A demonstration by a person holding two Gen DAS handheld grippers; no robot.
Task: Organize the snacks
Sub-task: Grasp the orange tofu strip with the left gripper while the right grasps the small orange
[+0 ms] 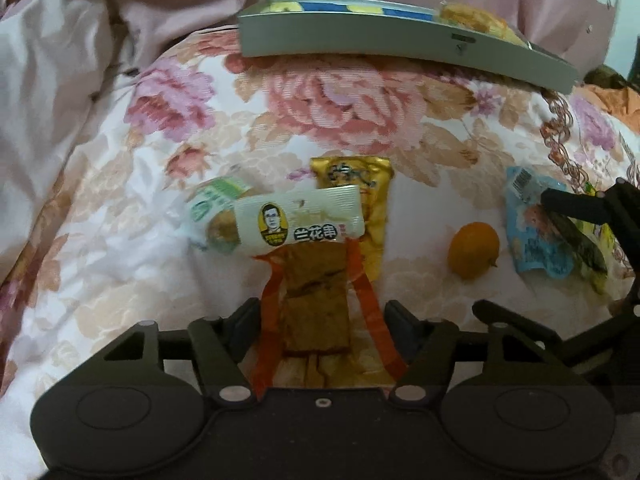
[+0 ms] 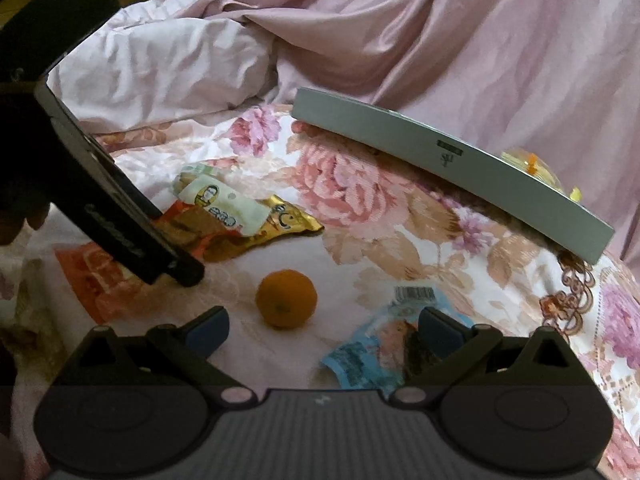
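My left gripper (image 1: 324, 312) points down at a clear orange-edged packet of brown tofu (image 1: 316, 296) lying flat on the floral bedspread (image 1: 132, 280). The packet sits between the jaws with the pads at its edges, uncrumpled. Across its far end lies a white packet with a portrait (image 1: 296, 220), over a gold packet (image 1: 360, 184) and a green one (image 1: 212, 204). My right gripper (image 2: 324, 330) is open. A small orange fruit (image 2: 286, 298) sits just ahead of it, and its right finger rests over a blue packet (image 2: 368, 348). Behind stands a grey tray (image 2: 440, 168) holding yellow snacks.
A bunched pink quilt (image 2: 440, 40) rises behind the tray. In the right wrist view the left gripper's fingers (image 2: 188, 274) touch the bed beside the snack pile (image 2: 240, 216). A green-yellow packet (image 1: 592, 248) lies past the blue packet (image 1: 532, 236).
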